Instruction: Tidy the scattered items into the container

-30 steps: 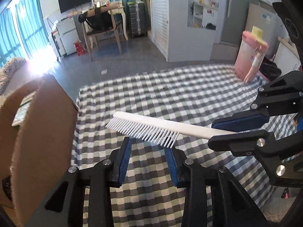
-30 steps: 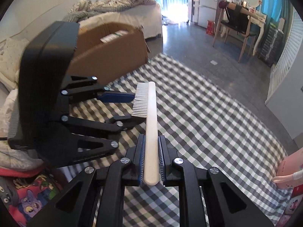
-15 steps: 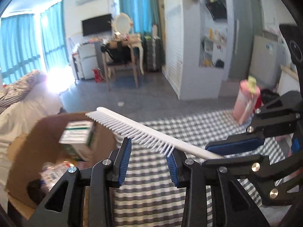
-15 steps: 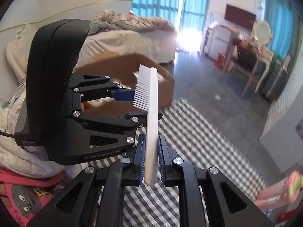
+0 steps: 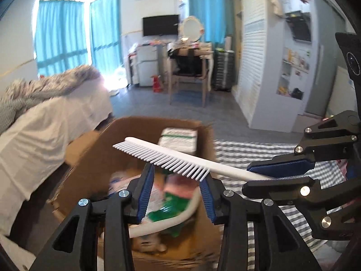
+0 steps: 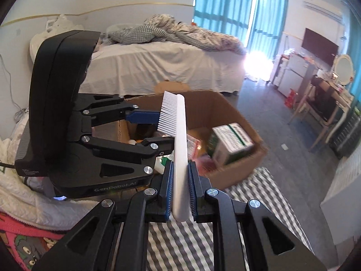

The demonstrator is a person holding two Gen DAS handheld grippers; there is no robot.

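Since a second ago the comb (image 6: 179, 149) has been carried from above the cloth (image 6: 259, 201) to over the box (image 5: 94, 158); its handle is clamped in the right gripper (image 6: 180, 188), teeth above the empty, opening left gripper (image 5: 177, 188). Release should be made well inside the rim

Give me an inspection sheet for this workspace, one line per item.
Surface: checked cloth, bare where visible.
Job's things: white comb above the cardboard box.
Clutter: green-and-white carton and blurred packets inside the box.
Grippers: right gripper shut on the comb's handle; left gripper jaws opening, comb teeth above them, unpressed.
Cables: thin cable on the wall.
Surroundings: bed, teal curtains, desk, chair.
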